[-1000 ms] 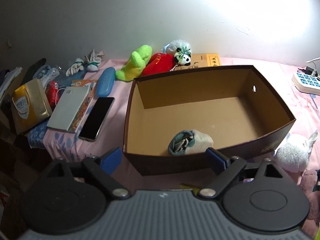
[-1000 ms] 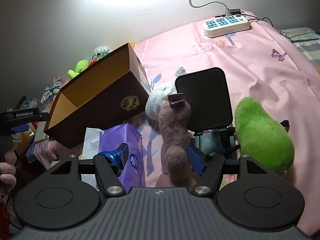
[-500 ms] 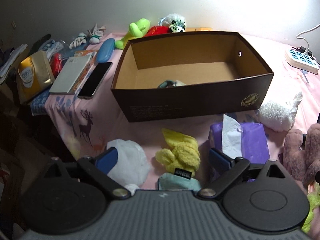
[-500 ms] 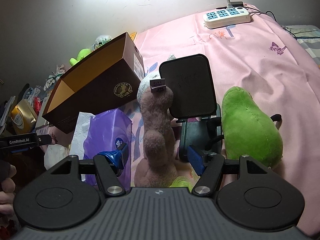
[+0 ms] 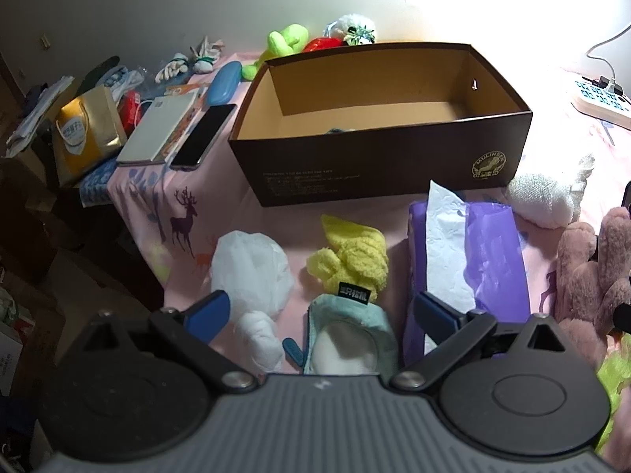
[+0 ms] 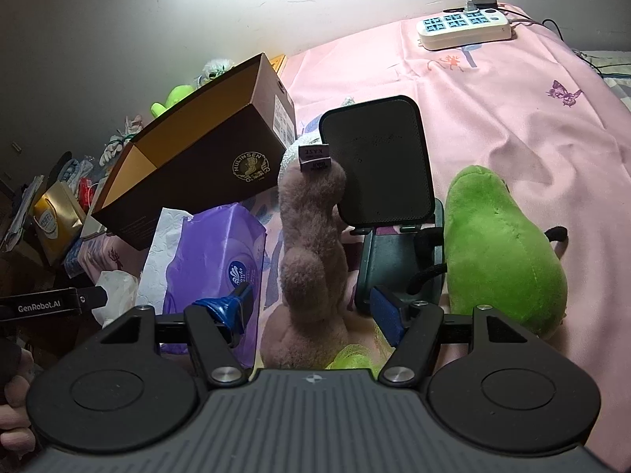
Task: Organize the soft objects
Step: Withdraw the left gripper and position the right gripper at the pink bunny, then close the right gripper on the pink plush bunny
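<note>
The left claw (image 5: 321, 315) is spread wide, and its jaws have just been opening. Nothing is pinched in it. Low in the middle of the left picture, between its two blue tips, lie a soft yellow cloth (image 5: 351, 262) and a pale blue soft thing (image 5: 351, 339) with a black tag where the two meet. A white plastic bag (image 5: 252, 272) sits just by the left tip. A purple tissue pack (image 5: 469, 260) sits by the right tip.

The right claw (image 6: 311, 311) is also spread. A pink plush toy (image 6: 311, 244) stands between its tips, but the tips do not press on it.

Above the yellow cloth, in the middle of the left picture, is a brown box (image 5: 378, 118) with its top open. A little bit of something soft shows inside it. A white fuzzy toy (image 5: 546, 197) lies at the box's right corner.

In the right picture, a big green plush (image 6: 501, 248) lies at the right on the pink sheet (image 6: 512, 90). A black pad on a stand (image 6: 378, 169) is between it and the pink toy. A white power strip (image 6: 465, 27) is at the top right.

At the upper left of the left picture are a phone (image 5: 203, 134), a book (image 5: 157, 128) and a gold bag (image 5: 84, 134).
</note>
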A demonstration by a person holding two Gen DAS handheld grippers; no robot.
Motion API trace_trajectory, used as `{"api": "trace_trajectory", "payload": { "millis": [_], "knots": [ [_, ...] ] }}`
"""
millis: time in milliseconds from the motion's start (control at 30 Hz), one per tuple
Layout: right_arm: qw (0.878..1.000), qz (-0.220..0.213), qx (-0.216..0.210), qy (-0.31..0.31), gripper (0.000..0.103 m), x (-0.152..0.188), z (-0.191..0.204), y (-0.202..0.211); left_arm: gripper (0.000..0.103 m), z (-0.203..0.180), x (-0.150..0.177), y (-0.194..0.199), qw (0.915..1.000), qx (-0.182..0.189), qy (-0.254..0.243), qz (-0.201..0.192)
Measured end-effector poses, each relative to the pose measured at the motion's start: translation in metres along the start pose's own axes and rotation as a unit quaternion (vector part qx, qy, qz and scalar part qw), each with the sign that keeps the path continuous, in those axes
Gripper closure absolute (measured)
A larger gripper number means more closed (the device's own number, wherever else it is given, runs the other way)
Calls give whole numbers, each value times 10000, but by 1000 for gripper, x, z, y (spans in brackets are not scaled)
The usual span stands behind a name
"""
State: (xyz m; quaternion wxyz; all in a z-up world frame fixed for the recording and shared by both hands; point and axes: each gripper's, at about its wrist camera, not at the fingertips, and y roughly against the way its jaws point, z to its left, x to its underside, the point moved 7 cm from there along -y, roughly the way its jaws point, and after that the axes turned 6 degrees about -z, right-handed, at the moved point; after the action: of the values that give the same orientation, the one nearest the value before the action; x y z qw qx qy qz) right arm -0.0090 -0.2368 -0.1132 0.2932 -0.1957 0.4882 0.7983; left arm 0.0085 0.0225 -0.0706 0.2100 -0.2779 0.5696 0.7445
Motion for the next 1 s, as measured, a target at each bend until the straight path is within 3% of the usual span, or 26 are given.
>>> {"api": "trace_trajectory", "payload": {
  "millis": [633,1000],
  "knots": [
    [9999,-24,-40,153,52,2,0,0,4,-10,3,5,10000,-86,-27,32],
    [9998,-20,-67,171,53,3,0,-7,3,-11,15,3,9996,-113,53,263]
  ]
}}
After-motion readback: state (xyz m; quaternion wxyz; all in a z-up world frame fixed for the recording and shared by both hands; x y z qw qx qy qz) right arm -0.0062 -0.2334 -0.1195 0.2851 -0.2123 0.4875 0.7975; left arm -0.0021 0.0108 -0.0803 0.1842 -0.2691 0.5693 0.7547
